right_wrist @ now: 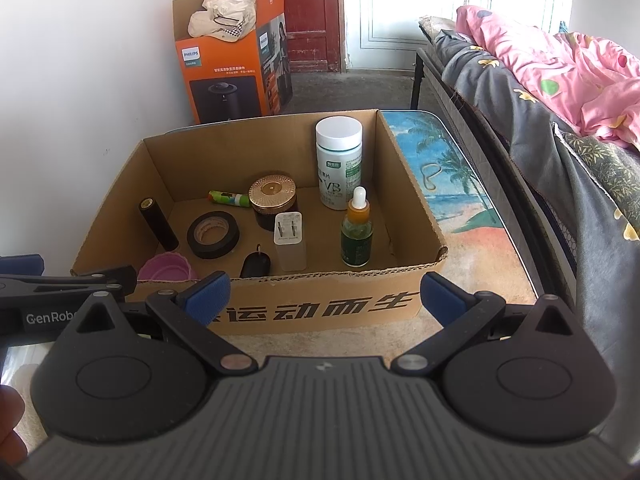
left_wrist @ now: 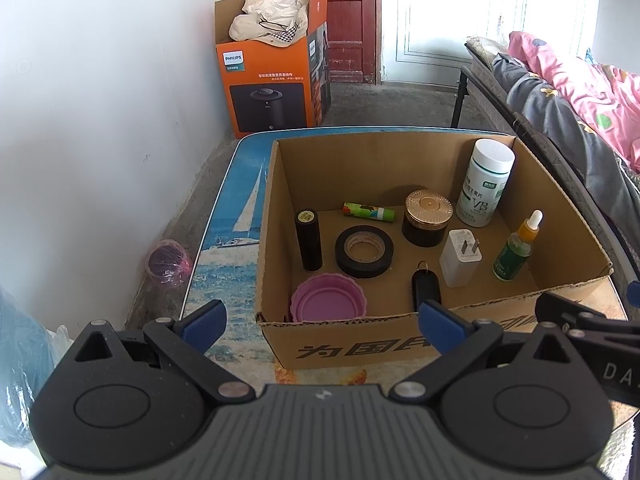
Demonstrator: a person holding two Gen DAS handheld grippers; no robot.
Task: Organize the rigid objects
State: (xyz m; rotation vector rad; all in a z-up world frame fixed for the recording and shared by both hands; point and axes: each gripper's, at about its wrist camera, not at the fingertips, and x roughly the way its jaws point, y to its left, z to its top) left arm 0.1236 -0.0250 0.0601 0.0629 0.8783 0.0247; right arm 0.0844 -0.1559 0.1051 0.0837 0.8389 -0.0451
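Cardboard box point(left_wrist: 352, 344) just beyond both empty grippers

Pink cup point(right_wrist: 166, 267) — lower part hidden behind the cardboard box point(right_wrist: 320, 304) front wall and the left gripper's arm. Black key fob point(left_wrist: 426, 286) — near end masked by a blue fingertip point(left_wrist: 440, 326). Box lettering partly covered by the fingers; bottle label point(left_wrist: 478, 196) print too small to read.

Left wrist view: looks forward and down from near the cardboard box point(left_wrist: 344, 344), box at centre-right of frame.
Right wrist view: same heading, box point(right_wrist: 320, 304) at centre-left.
Shared: box interior, orange carton point(left_wrist: 272, 92) point(right_wrist: 228, 80), bed.
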